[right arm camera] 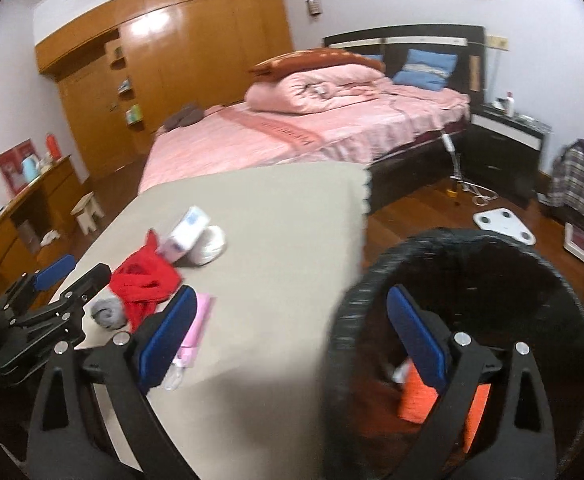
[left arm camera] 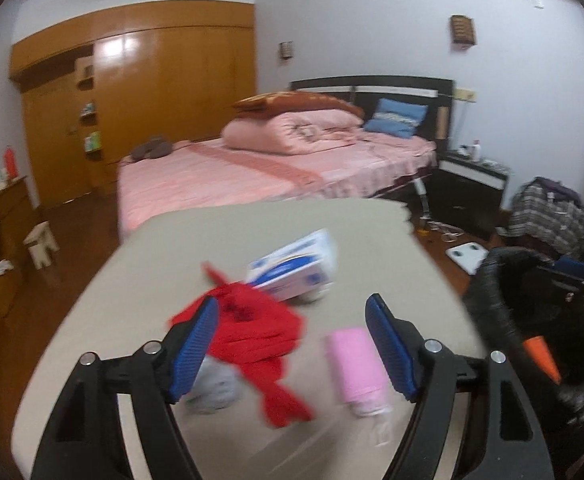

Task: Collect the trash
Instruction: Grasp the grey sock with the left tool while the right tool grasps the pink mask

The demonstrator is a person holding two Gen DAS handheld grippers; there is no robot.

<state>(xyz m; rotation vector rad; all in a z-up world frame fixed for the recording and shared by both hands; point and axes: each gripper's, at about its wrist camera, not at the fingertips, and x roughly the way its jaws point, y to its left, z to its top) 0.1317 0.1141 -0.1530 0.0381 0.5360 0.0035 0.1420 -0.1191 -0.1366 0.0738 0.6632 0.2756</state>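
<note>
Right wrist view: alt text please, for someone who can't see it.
The open right gripper hangs empty over the edge between a beige table and a black bin holding something orange. On the table lie a red cloth, pink packet, grey roll and white box; the left gripper is at far left.

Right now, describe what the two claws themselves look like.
Both the left claw and the right claw look alike: matte black angular linkage arms with silver round pivot pins, ending in flat blue ribbed pads. No cables, markings or sleeves show.
</note>
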